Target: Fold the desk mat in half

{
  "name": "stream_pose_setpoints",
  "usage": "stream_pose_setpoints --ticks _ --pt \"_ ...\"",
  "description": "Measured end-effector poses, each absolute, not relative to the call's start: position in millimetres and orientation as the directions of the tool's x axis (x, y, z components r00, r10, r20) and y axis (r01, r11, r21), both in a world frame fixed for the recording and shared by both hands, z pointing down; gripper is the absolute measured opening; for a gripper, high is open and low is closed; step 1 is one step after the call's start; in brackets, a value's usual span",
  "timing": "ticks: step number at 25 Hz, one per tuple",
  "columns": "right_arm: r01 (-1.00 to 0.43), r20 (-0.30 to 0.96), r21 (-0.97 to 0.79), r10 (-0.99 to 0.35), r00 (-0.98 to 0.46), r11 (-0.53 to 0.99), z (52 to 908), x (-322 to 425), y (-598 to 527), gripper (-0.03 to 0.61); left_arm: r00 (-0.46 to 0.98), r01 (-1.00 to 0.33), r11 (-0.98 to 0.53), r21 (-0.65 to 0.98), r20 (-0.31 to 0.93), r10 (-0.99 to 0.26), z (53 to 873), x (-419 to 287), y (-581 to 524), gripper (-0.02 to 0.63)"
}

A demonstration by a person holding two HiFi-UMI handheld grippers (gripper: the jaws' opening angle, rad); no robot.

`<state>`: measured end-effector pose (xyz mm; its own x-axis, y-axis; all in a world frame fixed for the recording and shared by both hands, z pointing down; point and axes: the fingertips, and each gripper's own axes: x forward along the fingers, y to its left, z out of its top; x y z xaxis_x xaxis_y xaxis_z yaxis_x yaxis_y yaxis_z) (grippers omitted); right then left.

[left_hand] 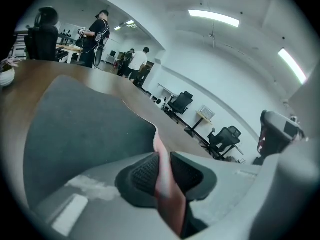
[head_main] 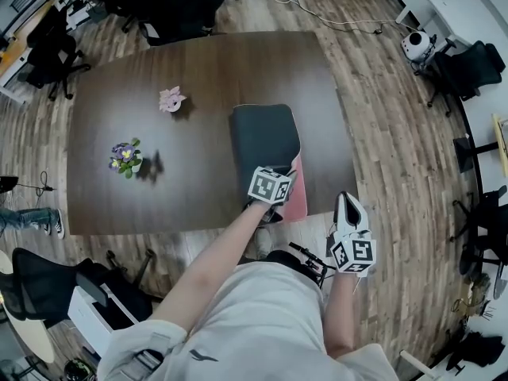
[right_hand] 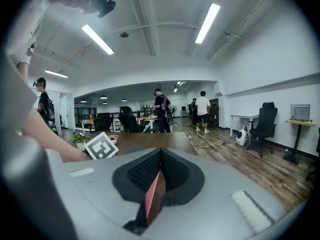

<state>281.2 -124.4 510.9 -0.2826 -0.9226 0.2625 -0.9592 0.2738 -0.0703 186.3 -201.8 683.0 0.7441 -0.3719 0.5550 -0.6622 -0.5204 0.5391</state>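
Left gripper fingers clamp the desk mat's lifted pink edge over the worktop. Right gripper fingers are together, seemingly on a pink sliver.

Matt dark-grey desk mat, smooth pink beneath, laid on a dark wood-grain table.
The floor, right of frame, is laid in wood planks.

Left arm reaches forward, left hand-held gripper clamped on the desk mat; right hand-held gripper held back, jaws together.
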Motion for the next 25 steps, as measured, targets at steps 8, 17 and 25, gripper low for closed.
stream_pose_setpoints --ticks 8,17,25 --pt "-0.951 0.258 -0.073 -0.916 -0.308 0.300 510 274 -130 0.000 0.748 -0.657 -0.531 0.536 0.554 -0.366 682 188 -197 0.118" --pt "-0.942 0.255 -0.079 -0.907 -0.335 0.325 511 265 -132 0.000 0.757 -0.632 -0.580 0.515 0.572 -0.317 677 193 -180 0.115" --pt "-0.934 0.262 -0.090 -0.896 -0.358 0.346 515 258 -128 0.000 0.810 -0.571 -0.570 0.590 0.519 -0.274 676 196 -158 0.117"
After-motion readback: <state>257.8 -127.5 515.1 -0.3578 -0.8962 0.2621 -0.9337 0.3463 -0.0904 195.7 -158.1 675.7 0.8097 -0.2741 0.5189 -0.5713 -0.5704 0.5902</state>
